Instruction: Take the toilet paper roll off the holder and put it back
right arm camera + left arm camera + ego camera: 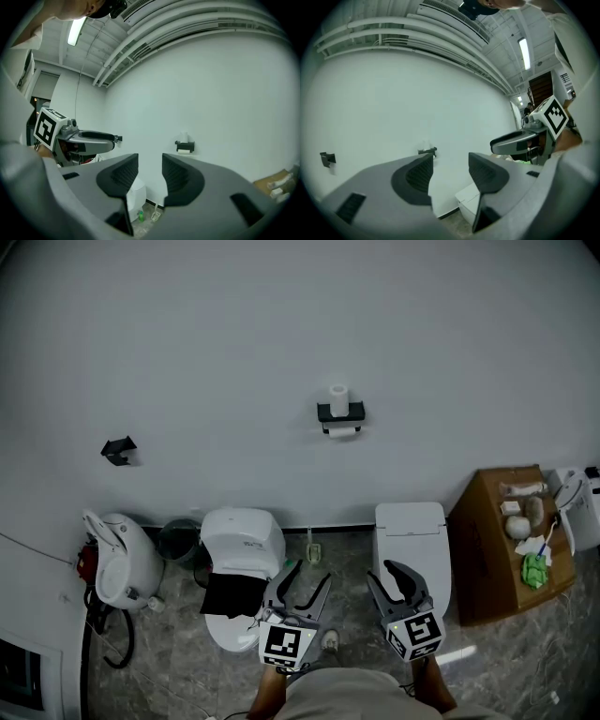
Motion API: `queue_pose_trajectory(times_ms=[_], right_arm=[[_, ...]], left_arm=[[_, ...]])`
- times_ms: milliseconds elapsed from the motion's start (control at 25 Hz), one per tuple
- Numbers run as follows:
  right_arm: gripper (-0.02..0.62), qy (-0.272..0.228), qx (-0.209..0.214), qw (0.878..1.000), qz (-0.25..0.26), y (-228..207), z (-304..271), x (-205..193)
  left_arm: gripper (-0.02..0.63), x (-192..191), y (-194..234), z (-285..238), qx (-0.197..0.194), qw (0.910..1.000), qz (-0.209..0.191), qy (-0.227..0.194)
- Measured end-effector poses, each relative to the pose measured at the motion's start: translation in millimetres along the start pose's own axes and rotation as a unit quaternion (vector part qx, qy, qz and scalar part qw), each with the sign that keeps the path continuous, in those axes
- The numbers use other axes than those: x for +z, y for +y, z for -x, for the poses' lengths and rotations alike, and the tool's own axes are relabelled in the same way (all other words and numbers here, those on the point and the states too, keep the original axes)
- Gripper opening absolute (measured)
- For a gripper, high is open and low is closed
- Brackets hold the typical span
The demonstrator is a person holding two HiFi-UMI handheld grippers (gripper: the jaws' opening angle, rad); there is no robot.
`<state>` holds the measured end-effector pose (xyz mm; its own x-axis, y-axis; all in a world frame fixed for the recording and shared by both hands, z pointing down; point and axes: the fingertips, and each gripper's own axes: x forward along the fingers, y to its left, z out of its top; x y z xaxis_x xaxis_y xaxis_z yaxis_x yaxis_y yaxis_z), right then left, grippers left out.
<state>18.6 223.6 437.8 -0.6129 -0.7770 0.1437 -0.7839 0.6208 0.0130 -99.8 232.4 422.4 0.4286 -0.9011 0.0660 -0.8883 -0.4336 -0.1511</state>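
Observation:
A black holder (339,416) hangs on the white wall. One white toilet paper roll (338,397) stands on top of it and another roll (343,429) sits beneath. Both grippers are far below it, over the floor. My left gripper (307,577) is open and empty, and so is my right gripper (392,576). In the left gripper view the open jaws of the left gripper (450,161) frame the distant holder (427,151). In the right gripper view the holder (184,146) lies up and right of the open right gripper (150,159).
Two white toilets stand against the wall, one (242,540) with a black cloth on it, the other (412,531) to its right. A cardboard box (502,540) with small items is at right. A white appliance (117,559), a bucket (178,540) and a wall bracket (118,450) are at left.

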Motion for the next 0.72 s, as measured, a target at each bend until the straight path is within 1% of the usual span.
queue_pose_trajectory(times_ms=[360,720], right_arm=[[0.155,0.006,-0.016,1.0,0.001,-14.5,-60.4,7.3],[0.155,0.009,-0.037,0.999,0.008,-26.0,-101.4,15.7]], left_arm=[[0.244,-7.1,47.0,-42.2,-0.016,0.9999,0.004,0.0],[0.241,-11.0,80.9,-79.7,-0.037,0.9993,0.005,-0.009]])
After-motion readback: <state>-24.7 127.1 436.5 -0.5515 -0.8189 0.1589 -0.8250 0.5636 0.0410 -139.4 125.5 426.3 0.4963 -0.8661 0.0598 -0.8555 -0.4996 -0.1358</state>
